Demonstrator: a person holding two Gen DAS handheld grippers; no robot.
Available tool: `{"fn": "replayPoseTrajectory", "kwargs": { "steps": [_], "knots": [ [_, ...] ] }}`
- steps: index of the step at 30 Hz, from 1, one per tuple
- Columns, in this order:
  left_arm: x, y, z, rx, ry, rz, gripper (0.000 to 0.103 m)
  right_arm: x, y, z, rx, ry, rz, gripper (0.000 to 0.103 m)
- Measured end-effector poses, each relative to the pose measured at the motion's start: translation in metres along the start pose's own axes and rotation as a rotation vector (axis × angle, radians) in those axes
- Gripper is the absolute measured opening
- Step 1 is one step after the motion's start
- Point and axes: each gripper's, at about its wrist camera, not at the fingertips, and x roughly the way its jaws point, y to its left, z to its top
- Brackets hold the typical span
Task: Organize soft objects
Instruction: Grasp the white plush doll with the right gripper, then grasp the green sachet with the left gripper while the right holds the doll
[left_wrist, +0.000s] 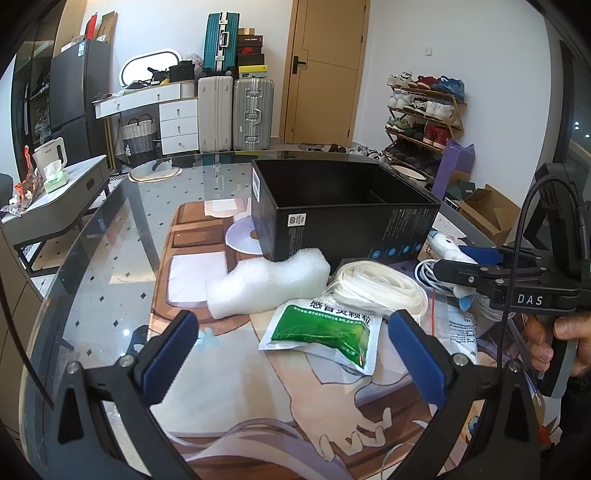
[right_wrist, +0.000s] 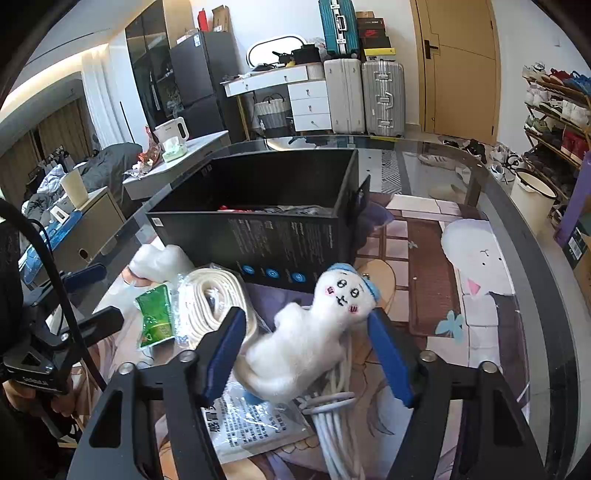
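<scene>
An open black box (left_wrist: 343, 218) stands on the glass table; in the right wrist view (right_wrist: 266, 236) it holds red and grey items. In front of it lie a white foam piece (left_wrist: 266, 282), a bagged white strap coil (left_wrist: 376, 288) and a green sachet (left_wrist: 325, 330). My left gripper (left_wrist: 291, 350) is open, low over the table just before the sachet. My right gripper (right_wrist: 306, 354) is open around a white plush doll with a blue cap (right_wrist: 314, 332), which lies on a white cable bundle (right_wrist: 332, 417); the pads (right_wrist: 389, 358) stand clear of it.
A printed mat (left_wrist: 236, 398) covers the table middle. A printed plastic bag (right_wrist: 251, 421) lies under the doll. A side table with a kettle (left_wrist: 51, 151) stands at left; suitcases (left_wrist: 236, 110) and a shoe rack (left_wrist: 424, 122) stand behind.
</scene>
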Motion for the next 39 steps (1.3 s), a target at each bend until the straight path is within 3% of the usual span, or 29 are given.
{"fn": "replayPoseTrajectory", "kwargs": {
  "steps": [5,6,10,22,32,39],
  "knots": [
    [0.000,0.000,0.000,-0.002,0.001,0.000,0.103,-0.003,-0.005,-0.002,0.006,-0.005,0.008,0.053],
    [0.000,0.001,0.000,-0.002,0.000,0.001,0.103,-0.003,-0.004,-0.003,0.003,-0.003,0.020,0.044],
    [0.002,0.001,-0.001,-0.004,0.000,0.001,0.103,-0.006,-0.001,-0.006,-0.013,-0.015,0.018,0.037],
    [0.008,-0.001,-0.002,0.004,0.029,-0.010,0.103,-0.039,0.004,-0.012,-0.025,-0.107,0.053,0.035],
    [0.037,-0.024,-0.001,0.135,0.194,-0.031,0.103,-0.058,0.013,-0.017,-0.045,-0.160,0.087,0.035],
    [0.052,-0.025,0.002,0.125,0.266,-0.038,0.098,-0.060,0.019,-0.016,-0.060,-0.166,0.101,0.035]
  ]
}}
